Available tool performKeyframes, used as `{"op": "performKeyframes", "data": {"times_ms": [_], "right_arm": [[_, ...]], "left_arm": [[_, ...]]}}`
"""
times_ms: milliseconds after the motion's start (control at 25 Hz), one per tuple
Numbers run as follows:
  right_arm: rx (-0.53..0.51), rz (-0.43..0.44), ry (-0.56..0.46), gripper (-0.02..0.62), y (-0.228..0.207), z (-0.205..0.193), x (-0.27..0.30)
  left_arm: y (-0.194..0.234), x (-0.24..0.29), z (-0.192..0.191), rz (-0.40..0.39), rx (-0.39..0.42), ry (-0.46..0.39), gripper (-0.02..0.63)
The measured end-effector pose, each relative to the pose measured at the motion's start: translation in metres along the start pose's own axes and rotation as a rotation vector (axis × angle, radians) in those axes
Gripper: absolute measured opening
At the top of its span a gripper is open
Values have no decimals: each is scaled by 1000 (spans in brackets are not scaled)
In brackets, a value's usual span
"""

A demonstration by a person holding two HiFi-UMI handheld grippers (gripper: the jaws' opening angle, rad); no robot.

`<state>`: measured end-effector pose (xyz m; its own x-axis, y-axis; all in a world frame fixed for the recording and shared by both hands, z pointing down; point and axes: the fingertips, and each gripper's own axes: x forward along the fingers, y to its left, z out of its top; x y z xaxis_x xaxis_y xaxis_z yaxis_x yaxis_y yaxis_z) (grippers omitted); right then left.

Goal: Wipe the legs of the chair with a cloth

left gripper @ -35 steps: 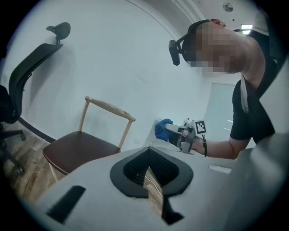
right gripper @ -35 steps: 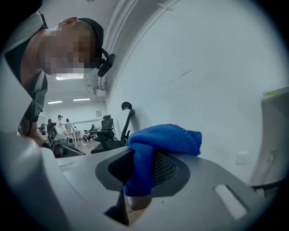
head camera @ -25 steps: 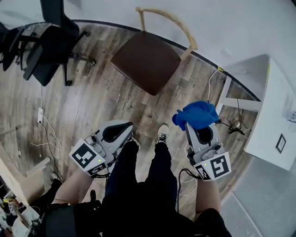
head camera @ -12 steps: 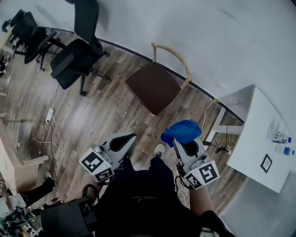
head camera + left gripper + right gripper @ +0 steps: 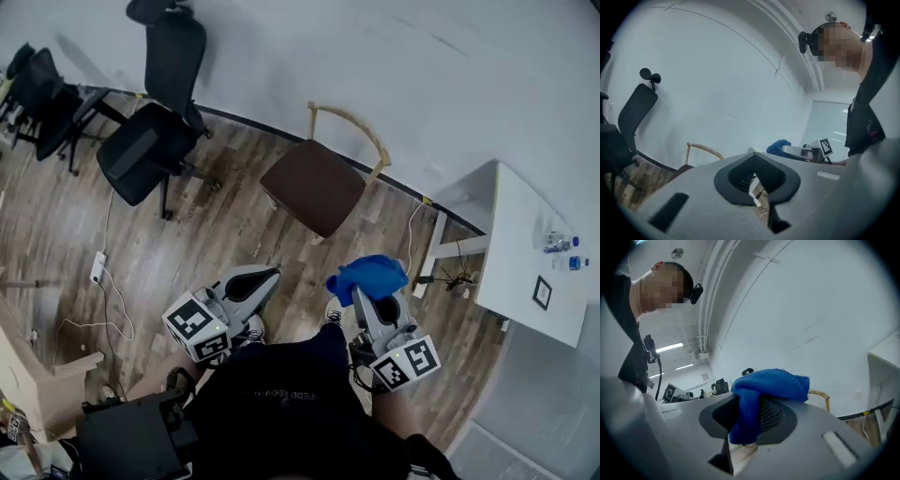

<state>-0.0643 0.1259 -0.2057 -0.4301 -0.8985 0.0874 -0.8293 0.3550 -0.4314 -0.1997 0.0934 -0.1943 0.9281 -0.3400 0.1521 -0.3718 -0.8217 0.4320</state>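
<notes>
Wiping not yet begun: right gripper is clamped on the crumpled blue cloth, left gripper is closed and empty, both well short of the brown-seated, light-wood-framed chair, its legs as yet unwiped.

We see wood-plank floor, white wall at twelve o'clock, black office chairs at ten, white table at three

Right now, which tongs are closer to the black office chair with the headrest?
Left. The left tongs sit below and right of the black office chair in the head view, floor between them. The right tongs, gripping the blue cloth, are farther right, nearer the white table.
</notes>
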Motion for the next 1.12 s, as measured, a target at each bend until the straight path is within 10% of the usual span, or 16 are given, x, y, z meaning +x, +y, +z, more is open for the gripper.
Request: {"op": "performKeyframes", "data": {"times_ms": [600, 1120], "right_arm": [[-42, -72, 29, 98, 157, -73, -29], [-83, -146, 7, 98, 156, -68, -40]], "left_arm": [[-19, -93, -31, -150, -80, 82, 6], [-23, -87, -32, -202, -91, 72, 6]]}}
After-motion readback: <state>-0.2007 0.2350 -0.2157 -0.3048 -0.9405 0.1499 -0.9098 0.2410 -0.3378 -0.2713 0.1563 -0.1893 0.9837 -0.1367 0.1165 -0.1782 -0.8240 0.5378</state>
